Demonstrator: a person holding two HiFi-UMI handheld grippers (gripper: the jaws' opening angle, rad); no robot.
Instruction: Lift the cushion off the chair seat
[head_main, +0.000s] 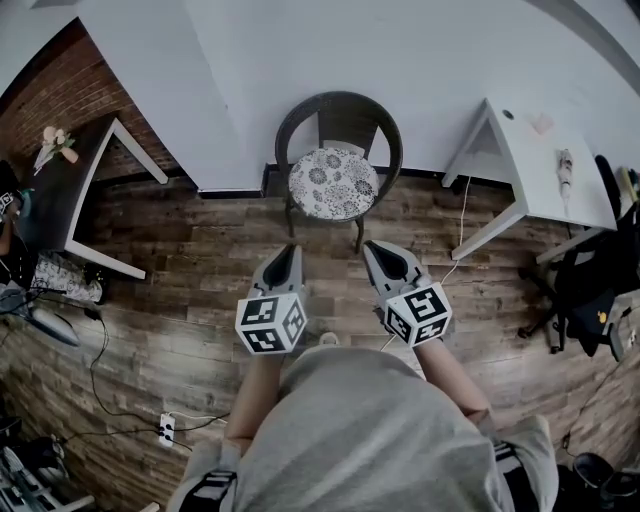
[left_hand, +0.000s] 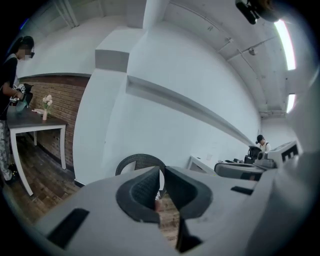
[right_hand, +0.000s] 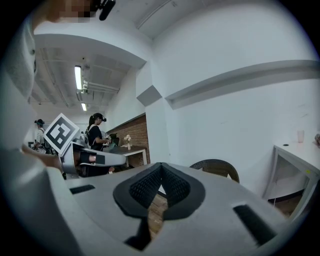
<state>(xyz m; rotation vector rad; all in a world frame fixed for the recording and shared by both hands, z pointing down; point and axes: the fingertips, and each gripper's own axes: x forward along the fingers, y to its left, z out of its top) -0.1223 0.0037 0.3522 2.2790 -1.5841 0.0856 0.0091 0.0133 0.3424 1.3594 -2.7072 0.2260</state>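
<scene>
Approach step, as I judge it: nothing grasped yet. Round floral cushion (head_main: 333, 184) lies flat on seat of dark wicker chair (head_main: 340, 98). Chair stands against white wall (head_main: 400, 50), ahead of me across wooden floor (head_main: 180, 300). My left gripper (head_main: 291, 250) and right gripper (head_main: 373, 248) are side by side, pointing toward chair, well short of it. Both jaw pairs closed, tips together, nothing between. Next move, I reckon: close distance, open jaws, take cushion's near edge from both sides — then raise it clear of seat.
</scene>
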